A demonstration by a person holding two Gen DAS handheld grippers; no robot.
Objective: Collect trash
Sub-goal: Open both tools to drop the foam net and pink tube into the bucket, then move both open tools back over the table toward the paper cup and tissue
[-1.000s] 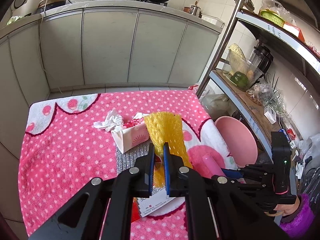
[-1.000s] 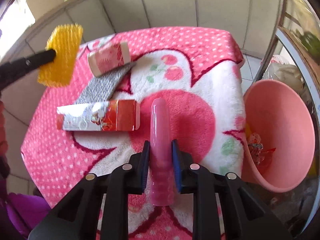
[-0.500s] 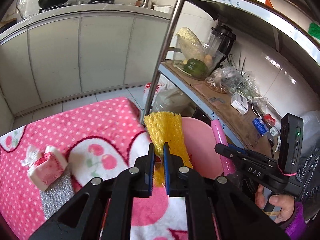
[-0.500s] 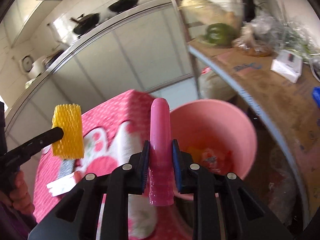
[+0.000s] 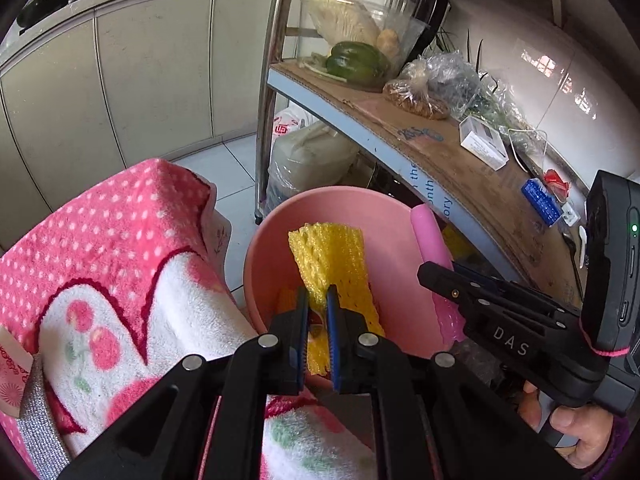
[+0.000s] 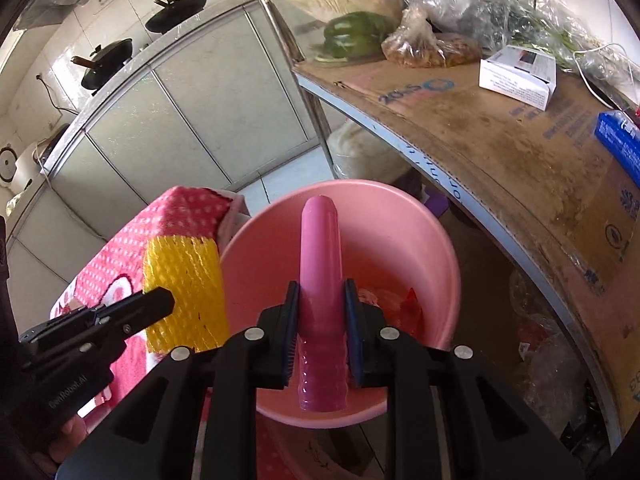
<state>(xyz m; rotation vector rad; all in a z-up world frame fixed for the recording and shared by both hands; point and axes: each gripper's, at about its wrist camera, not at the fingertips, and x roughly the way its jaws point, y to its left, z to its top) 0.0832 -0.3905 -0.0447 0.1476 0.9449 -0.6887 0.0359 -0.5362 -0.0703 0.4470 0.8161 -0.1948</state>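
Observation:
My left gripper [image 5: 317,300] is shut on a yellow foam net sleeve [image 5: 332,264] and holds it over the mouth of the pink plastic bin [image 5: 276,232]. My right gripper [image 6: 321,294] is shut on a pink plastic tube [image 6: 320,248] and holds it above the same pink bin [image 6: 440,264]. The sleeve [image 6: 182,284] and the left gripper [image 6: 160,304] show at the bin's left rim in the right wrist view. The tube [image 5: 430,236] and the right gripper [image 5: 432,276] show at the bin's right side in the left wrist view. Red and orange wrappers [image 6: 404,308] lie at the bin's bottom.
The table under a pink polka-dot blanket [image 5: 100,264] stands left of the bin. A tissue pack [image 5: 12,376] and a silver sheet [image 5: 38,424] lie at its left edge. A metal rack shelf [image 5: 440,152] with vegetables, bags and boxes overhangs the bin's right. Cabinets [image 5: 152,64] stand behind.
Both grippers swung right from over the table to the pink bin. The yellow sleeve and the pink tube now hang over the bin's opening, closer than half a second ago.

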